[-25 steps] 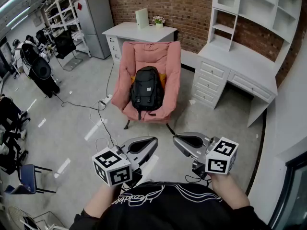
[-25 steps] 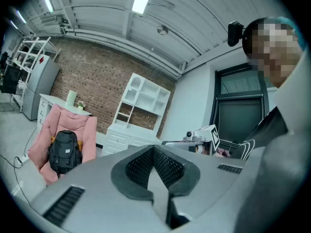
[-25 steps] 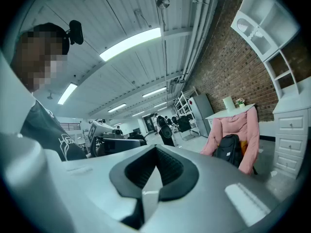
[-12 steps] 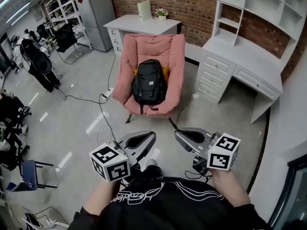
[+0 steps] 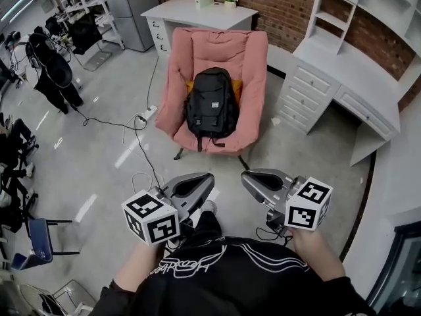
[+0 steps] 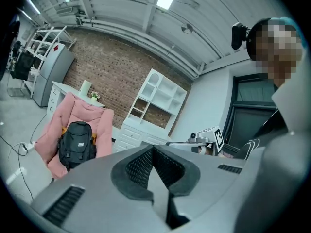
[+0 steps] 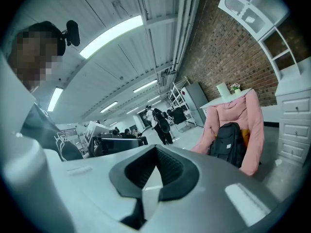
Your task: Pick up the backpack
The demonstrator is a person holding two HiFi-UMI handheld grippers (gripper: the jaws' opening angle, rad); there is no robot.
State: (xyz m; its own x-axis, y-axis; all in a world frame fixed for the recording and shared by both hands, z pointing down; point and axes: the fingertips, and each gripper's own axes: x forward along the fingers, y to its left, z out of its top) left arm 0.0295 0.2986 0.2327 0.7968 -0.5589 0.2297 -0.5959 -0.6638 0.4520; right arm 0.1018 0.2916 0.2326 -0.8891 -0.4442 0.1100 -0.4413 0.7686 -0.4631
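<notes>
A black backpack (image 5: 212,107) stands upright against the back of a pink armchair (image 5: 253,58), with an orange cushion behind it. Both grippers are held side by side low in the head view, well short of the chair. My left gripper (image 5: 209,176) is shut with nothing in it, and so is my right gripper (image 5: 245,175). The left gripper view has the backpack (image 6: 77,142) far off at the left, beyond the shut left gripper (image 6: 153,148). In the right gripper view the backpack (image 7: 228,142) is at the right, past the shut right gripper (image 7: 155,147).
A white desk (image 5: 197,10) stands behind the chair, and a white drawer and shelf unit (image 5: 342,78) is to its right. A cable with a power strip (image 5: 141,119) lies on the floor left of the chair. A person in black (image 5: 56,78) stands far left, near a blue chair (image 5: 39,236).
The chair and backpack have come nearer and lower in the head view as I walk toward them. Both grippers travel along, still shut and side by side.
</notes>
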